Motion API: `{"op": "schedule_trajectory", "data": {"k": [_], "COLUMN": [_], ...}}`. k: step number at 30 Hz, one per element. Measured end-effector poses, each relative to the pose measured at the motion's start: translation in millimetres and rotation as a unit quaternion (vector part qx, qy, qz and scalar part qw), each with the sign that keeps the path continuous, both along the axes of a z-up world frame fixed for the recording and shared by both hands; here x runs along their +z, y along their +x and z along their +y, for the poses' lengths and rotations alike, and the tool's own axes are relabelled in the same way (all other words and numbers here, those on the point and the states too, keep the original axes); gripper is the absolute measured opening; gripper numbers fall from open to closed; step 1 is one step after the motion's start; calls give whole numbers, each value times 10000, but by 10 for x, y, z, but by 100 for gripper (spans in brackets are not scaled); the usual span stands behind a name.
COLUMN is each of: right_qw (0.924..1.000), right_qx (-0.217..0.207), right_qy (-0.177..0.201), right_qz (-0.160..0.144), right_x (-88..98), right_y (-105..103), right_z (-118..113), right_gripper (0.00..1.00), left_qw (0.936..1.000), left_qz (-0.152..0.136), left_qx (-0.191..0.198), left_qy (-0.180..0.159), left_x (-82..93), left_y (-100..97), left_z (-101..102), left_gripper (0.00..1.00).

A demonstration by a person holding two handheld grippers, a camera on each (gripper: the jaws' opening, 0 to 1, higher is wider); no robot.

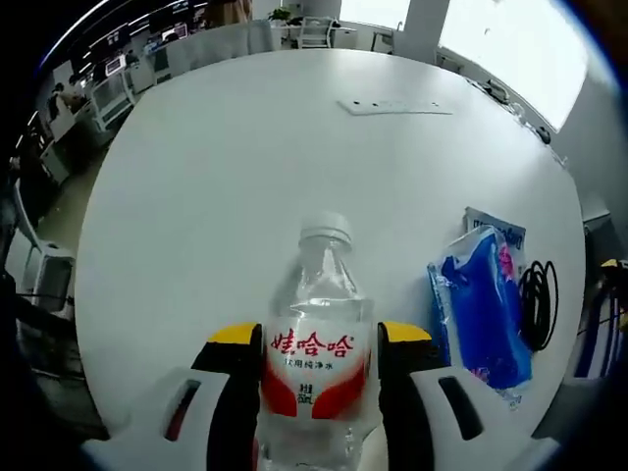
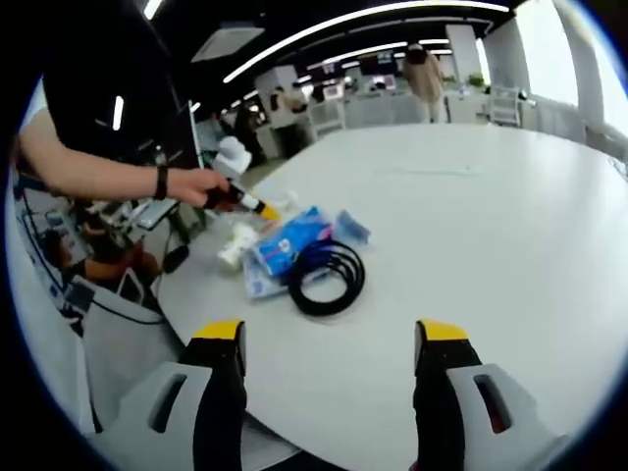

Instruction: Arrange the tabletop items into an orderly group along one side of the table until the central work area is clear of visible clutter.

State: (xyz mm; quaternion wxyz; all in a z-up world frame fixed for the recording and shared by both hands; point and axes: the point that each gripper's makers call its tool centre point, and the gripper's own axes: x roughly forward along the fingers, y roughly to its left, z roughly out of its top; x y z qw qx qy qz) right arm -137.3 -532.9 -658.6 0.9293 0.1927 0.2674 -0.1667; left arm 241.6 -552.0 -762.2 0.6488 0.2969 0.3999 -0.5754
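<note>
Between left gripper (image 1: 319, 365) jaws, water bottle (image 1: 316, 343)

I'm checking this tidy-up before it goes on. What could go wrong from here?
1. The bottle sits between the left gripper's jaws; its smooth round body might slip or tip when moved.
2. The blue pack and coiled cable lie near the table edge, so a nudge could push them off.

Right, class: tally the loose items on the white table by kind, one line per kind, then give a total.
Water bottle: 1, between the left gripper fingers
Blue plastic packet: 1
Coiled black cable: 1
Total: 3
</note>
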Motion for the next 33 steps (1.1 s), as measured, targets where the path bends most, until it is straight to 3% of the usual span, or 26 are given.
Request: {"op": "schedule_trajectory", "data": {"k": [5,10,15,22,33], "right_qw": [10000,9997,9997,9996,9989], "right_qx": [45,22,82,141,401], "right_qy": [27,113,123,187,231], "right_qz": [8,-197,-202,-149,18], "right_x": [9,78,98,66,-2], "right_y": [13,67,117,119,148], "right_z": [25,31,36,75,205], "right_gripper": [68,62,50,47,39], "left_qw": [10000,10000,9999,9993,9967], "left_qz": [11,14,105,182,93], "left_qx": [2,-31,54,255,573], "left_qy": [43,11,-76,-183,-565], "left_x": [-24,-18,1,13,241], "left_y": [5,-12,1,59,149], "left_z": [24,16,11,7,-4], "left_gripper": [44,44,43,42,41]}}
